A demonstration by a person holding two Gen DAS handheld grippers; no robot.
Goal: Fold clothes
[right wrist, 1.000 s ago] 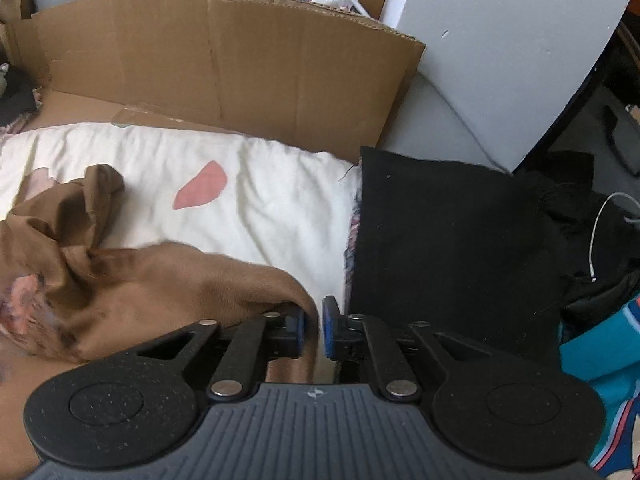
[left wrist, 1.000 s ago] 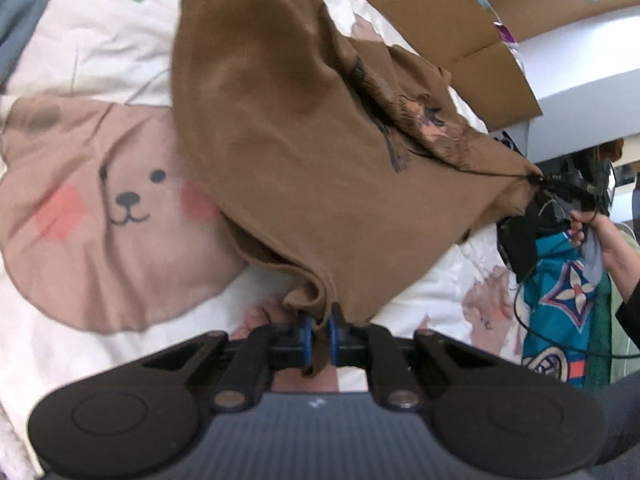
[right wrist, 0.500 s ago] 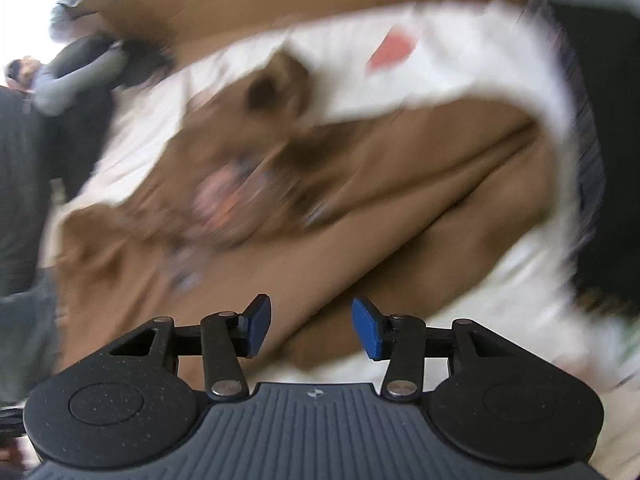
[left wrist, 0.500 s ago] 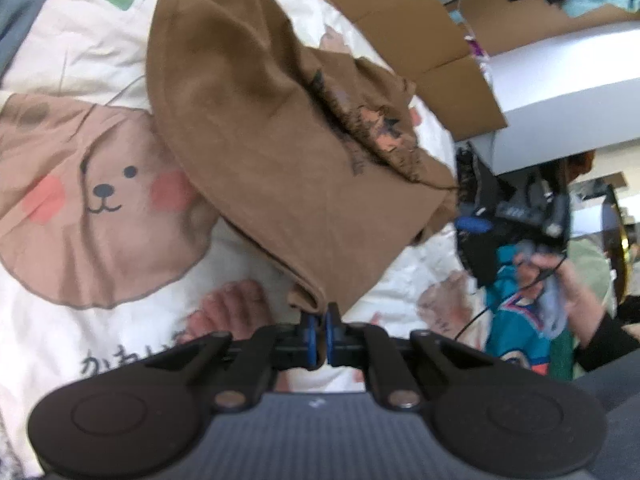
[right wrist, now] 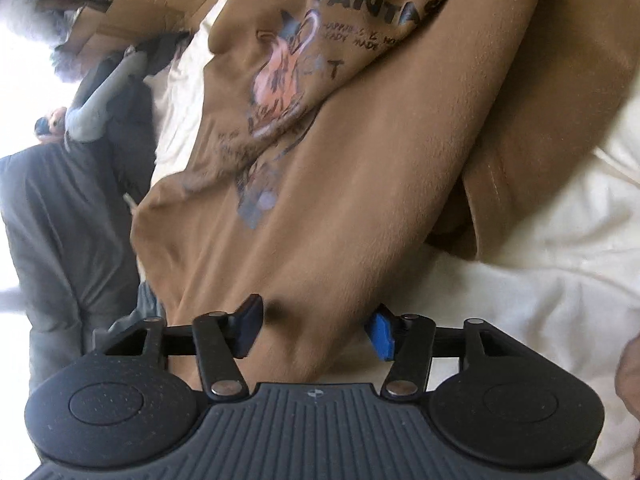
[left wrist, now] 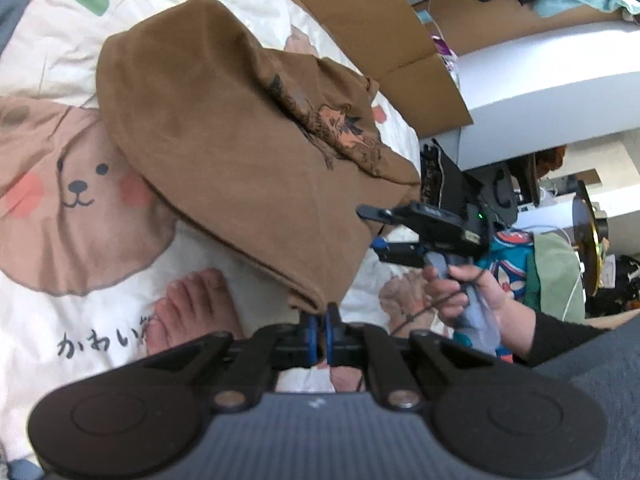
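Note:
A brown sweatshirt [left wrist: 240, 152] with a printed graphic lies rumpled on a cream bedspread [left wrist: 80, 272]. My left gripper [left wrist: 322, 330] is shut on the sweatshirt's near corner, lifting it off the bed. In the left wrist view the right gripper [left wrist: 378, 230] hovers open just off the sweatshirt's right edge, held by a hand [left wrist: 468, 288]. In the right wrist view the right gripper [right wrist: 316, 332] stands wide open just above the sweatshirt [right wrist: 340, 160], its blue pads [right wrist: 380, 334] either side of a fold, not pinching it. The print reads "FANTAS".
Bare feet [left wrist: 196, 312] rest on the bedspread near the left gripper. The bedspread has a bear face print [left wrist: 80, 192]. Cardboard [left wrist: 360, 20] lines the far edge of the bed. Black and teal clothes [left wrist: 516, 252] pile at the right.
The right gripper let go of the sweatshirt's corner, opened wide and swung over the sweatshirt's body. The left gripper kept its hold and pulled back a little.

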